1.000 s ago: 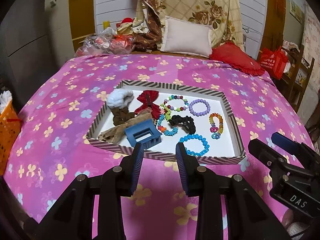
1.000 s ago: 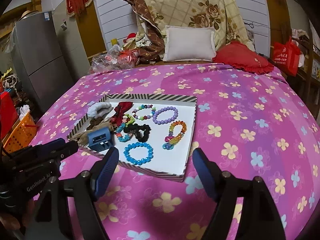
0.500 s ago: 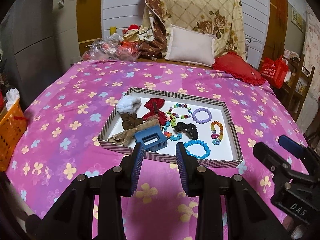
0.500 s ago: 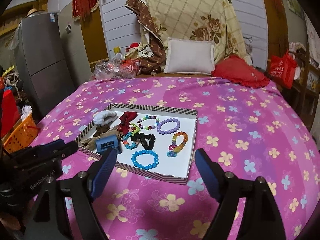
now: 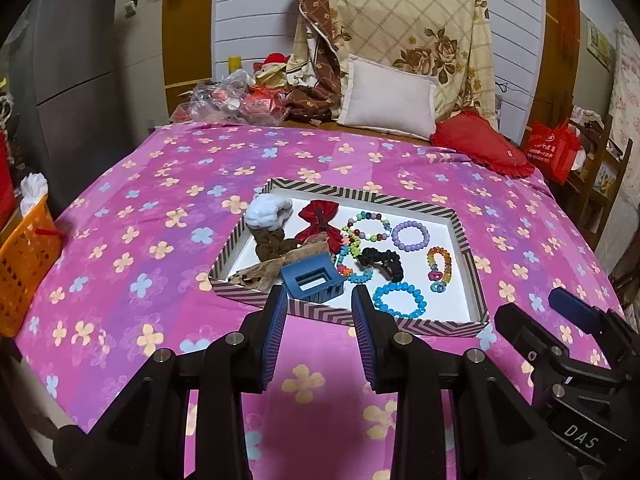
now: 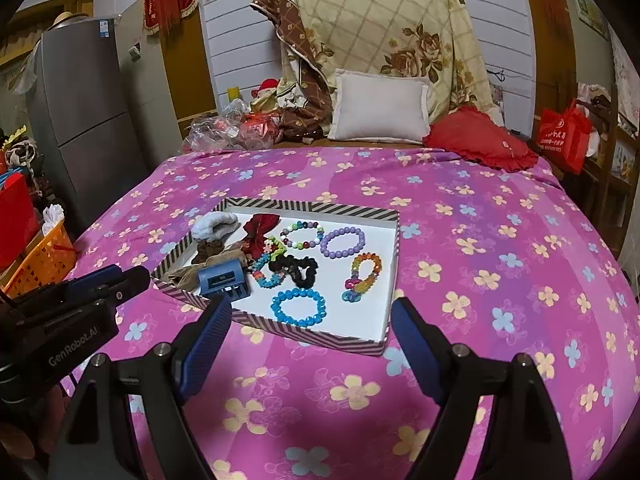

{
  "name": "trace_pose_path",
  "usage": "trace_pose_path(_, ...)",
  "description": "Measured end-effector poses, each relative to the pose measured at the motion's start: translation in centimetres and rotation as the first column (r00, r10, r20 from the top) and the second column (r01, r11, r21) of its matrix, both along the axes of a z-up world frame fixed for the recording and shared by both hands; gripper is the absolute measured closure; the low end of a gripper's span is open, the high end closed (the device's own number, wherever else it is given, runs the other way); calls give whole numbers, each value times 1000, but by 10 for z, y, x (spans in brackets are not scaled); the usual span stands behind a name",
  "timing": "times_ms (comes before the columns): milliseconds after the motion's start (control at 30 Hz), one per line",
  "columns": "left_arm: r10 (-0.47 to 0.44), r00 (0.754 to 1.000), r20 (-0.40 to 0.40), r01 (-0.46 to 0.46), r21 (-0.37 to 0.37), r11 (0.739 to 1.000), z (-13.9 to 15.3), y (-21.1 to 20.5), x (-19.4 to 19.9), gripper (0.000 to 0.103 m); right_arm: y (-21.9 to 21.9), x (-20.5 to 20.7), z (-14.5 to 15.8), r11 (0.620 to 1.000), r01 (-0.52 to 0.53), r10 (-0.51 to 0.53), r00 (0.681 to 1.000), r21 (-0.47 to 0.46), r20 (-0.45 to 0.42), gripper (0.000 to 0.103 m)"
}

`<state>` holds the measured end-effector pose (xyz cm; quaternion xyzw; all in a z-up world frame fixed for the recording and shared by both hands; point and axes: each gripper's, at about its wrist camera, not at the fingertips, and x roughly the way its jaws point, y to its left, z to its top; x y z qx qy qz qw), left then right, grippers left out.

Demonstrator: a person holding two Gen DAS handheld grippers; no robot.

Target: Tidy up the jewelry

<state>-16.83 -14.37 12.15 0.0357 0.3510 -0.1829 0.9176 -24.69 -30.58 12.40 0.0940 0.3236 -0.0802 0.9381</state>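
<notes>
A striped shallow box [image 5: 468,264] [image 6: 394,264] lies on the pink flowered bedspread. In it are a blue hair claw [image 5: 312,282] [image 6: 222,278], a blue bead bracelet [image 5: 399,300] [image 6: 298,306], a purple bracelet [image 5: 410,235] [image 6: 344,242], a rainbow bracelet [image 5: 439,268] [image 6: 362,276], a black scrunchie [image 5: 380,260] [image 6: 294,268], a red bow [image 5: 318,222] and a white scrunchie [image 5: 266,212]. My left gripper [image 5: 320,320] is open and empty, just short of the box's near edge. My right gripper [image 6: 312,336] is wide open and empty, also short of the box.
A white pillow [image 5: 386,98] and a red cushion [image 5: 480,144] lie at the bed's far end beside plastic bags [image 5: 224,98]. An orange basket [image 5: 22,264] stands off the bed's left edge. A red bag [image 5: 552,152] hangs at the right.
Both grippers have drawn back and risen, so the box looks smaller and farther. Neither gripper's opening has changed. Nothing in the box has moved.
</notes>
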Motion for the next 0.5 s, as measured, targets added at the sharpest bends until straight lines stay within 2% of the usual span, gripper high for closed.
trace_pose_path(500, 20, 1000, 10, -20, 6, 1000, -1, 6, 2, 67, 11, 7, -6, 1000, -23, 23, 999, -6, -36, 18)
